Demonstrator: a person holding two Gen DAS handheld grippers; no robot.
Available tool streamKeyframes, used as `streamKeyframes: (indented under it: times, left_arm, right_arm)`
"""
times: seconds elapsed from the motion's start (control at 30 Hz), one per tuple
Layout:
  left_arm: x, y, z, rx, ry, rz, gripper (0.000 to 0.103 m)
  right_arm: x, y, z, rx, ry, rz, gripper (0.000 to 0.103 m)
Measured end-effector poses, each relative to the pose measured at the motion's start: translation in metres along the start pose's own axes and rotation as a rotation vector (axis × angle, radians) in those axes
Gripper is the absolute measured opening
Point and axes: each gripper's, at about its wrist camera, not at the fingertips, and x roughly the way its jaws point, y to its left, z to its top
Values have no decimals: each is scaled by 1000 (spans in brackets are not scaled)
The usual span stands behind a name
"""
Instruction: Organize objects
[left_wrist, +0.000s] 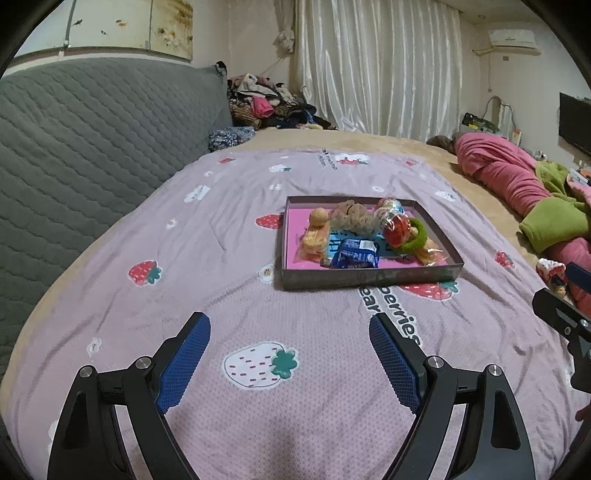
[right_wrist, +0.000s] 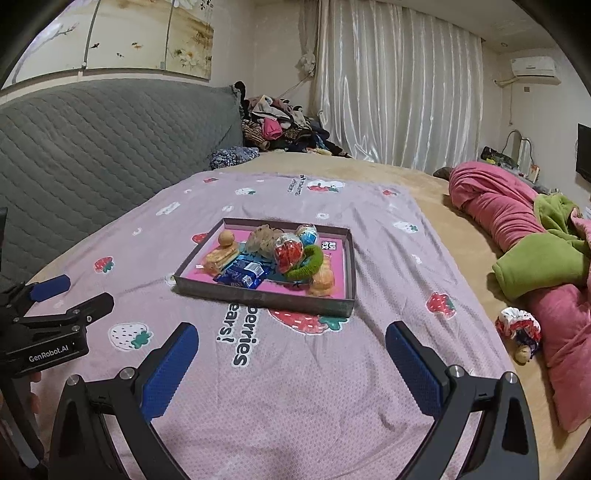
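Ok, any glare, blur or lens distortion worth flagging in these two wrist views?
Left wrist: strong fisheye bowing, dark corners; curtain shiny, not blown out; tray sharp, snacks slightly soft. Right wrist: same bowing; plastic-wrapped red ball shows small glints; even indoor light, faint shadows, no motion blur.

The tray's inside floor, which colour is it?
Bright pink; the tray shows it best in the right wrist view.

Left gripper (left_wrist: 290, 334) hovers over the strawberry-print sheet (left_wrist: 207, 258), blue pads (left_wrist: 184, 363) spread wide with nothing between them. Ahead sits the shallow box (left_wrist: 369, 276), piled with a blue snack packet (left_wrist: 354, 254), a green hair tie (left_wrist: 415, 236) and wrapped treats. The right gripper (left_wrist: 565, 314) pokes in at the right edge.
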Motion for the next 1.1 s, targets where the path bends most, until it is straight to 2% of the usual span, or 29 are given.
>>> streamKeyframes:
  times: [0.37, 0.63, 1.1]
  left_arm:
    - [20, -2, -17, 3, 35, -25, 89]
    - [29, -6, -28, 13, 14, -17, 89]
    - [47, -7, -37, 7, 27, -20, 89]
  right_arm:
    - [19, -8, -21, 26, 30, -11, 102]
    - [31, -11, -37, 27, 31, -15, 102]
    - [46, -17, -52, 35, 68, -27, 102]
